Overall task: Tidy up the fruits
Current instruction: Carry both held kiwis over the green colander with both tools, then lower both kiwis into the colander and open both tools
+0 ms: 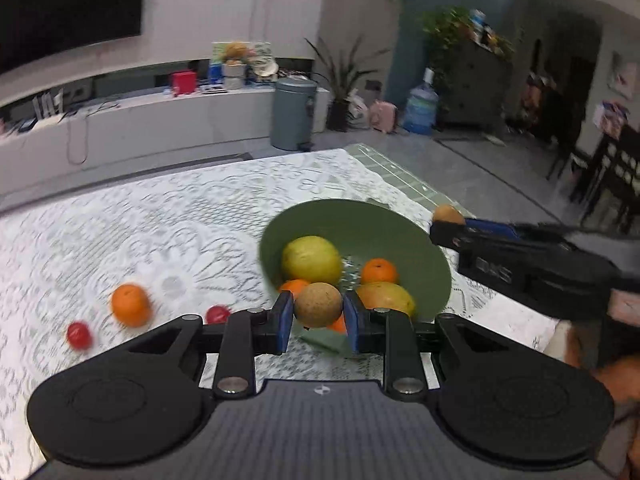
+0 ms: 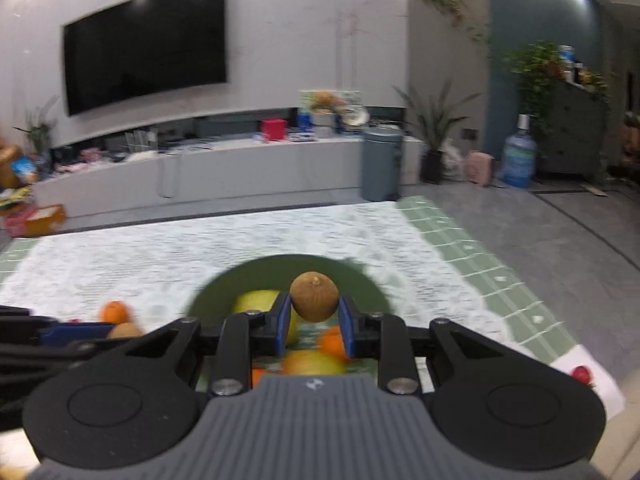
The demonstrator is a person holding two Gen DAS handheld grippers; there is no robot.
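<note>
My left gripper (image 1: 319, 318) is shut on a round brown fruit (image 1: 318, 300), held just in front of the green bowl (image 1: 352, 216). The bowl holds a yellow-green fruit (image 1: 311, 261), a mango (image 1: 386, 298) and oranges (image 1: 379, 271). My right gripper (image 2: 314, 322) is shut on a second brown fruit (image 2: 314, 294) above the same bowl (image 2: 360, 276). In the left wrist view the right gripper (image 1: 445, 227) reaches in from the right with its brown fruit (image 1: 448, 214). In the right wrist view the left gripper (image 2: 116, 334) shows at the left edge.
On the white lace tablecloth (image 1: 140, 220) left of the bowl lie a loose orange (image 1: 131, 305) and two small red fruits (image 1: 79, 335) (image 1: 218, 314). Another red fruit (image 2: 582, 374) lies near the table's right edge. A grey bin (image 1: 294, 114) stands on the floor beyond.
</note>
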